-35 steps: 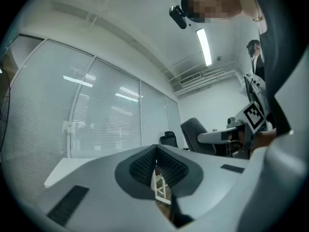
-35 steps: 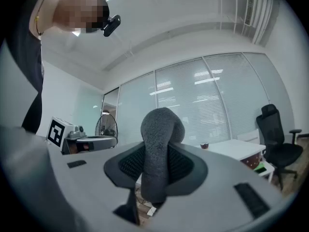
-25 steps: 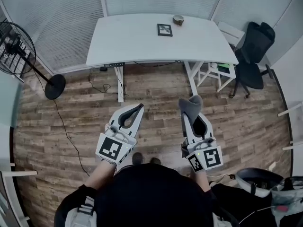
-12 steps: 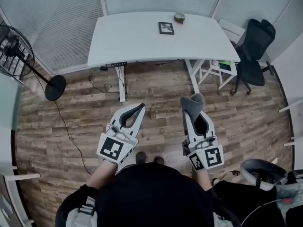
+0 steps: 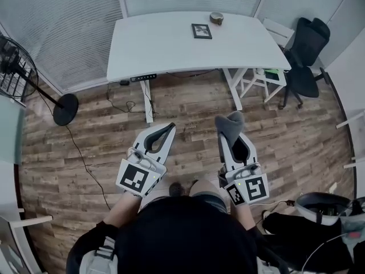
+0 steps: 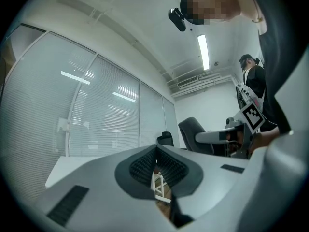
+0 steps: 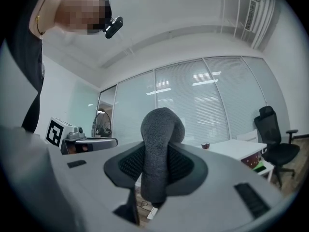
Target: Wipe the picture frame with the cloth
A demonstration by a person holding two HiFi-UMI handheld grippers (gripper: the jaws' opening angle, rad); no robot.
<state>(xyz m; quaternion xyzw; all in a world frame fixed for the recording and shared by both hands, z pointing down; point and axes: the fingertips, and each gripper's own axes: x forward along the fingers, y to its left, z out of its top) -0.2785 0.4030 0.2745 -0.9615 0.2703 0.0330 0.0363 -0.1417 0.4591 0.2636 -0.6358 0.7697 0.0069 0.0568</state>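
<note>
A small black picture frame [image 5: 201, 31] lies flat near the far edge of the white table [image 5: 171, 50], far ahead of both grippers. My right gripper [image 5: 228, 131] is shut on a grey cloth [image 5: 228, 125], which bulges out past the jaw tips; in the right gripper view the cloth [image 7: 160, 153] is pinched between the dark pads. My left gripper [image 5: 170, 129] is shut and holds nothing; its pads meet in the left gripper view [image 6: 155, 170]. Both grippers hang over the wooden floor, well short of the table.
A small round bowl [image 5: 215, 18] sits beside the frame. A black office chair [image 5: 307, 56] and a white stool [image 5: 261, 81] stand right of the table. A floor fan [image 5: 34, 79] and cables are at the left. Blinds cover the far wall.
The table, chair and fan have shifted a little in the head view as the person steps toward the table. Both grippers keep their pose, the cloth still held.
</note>
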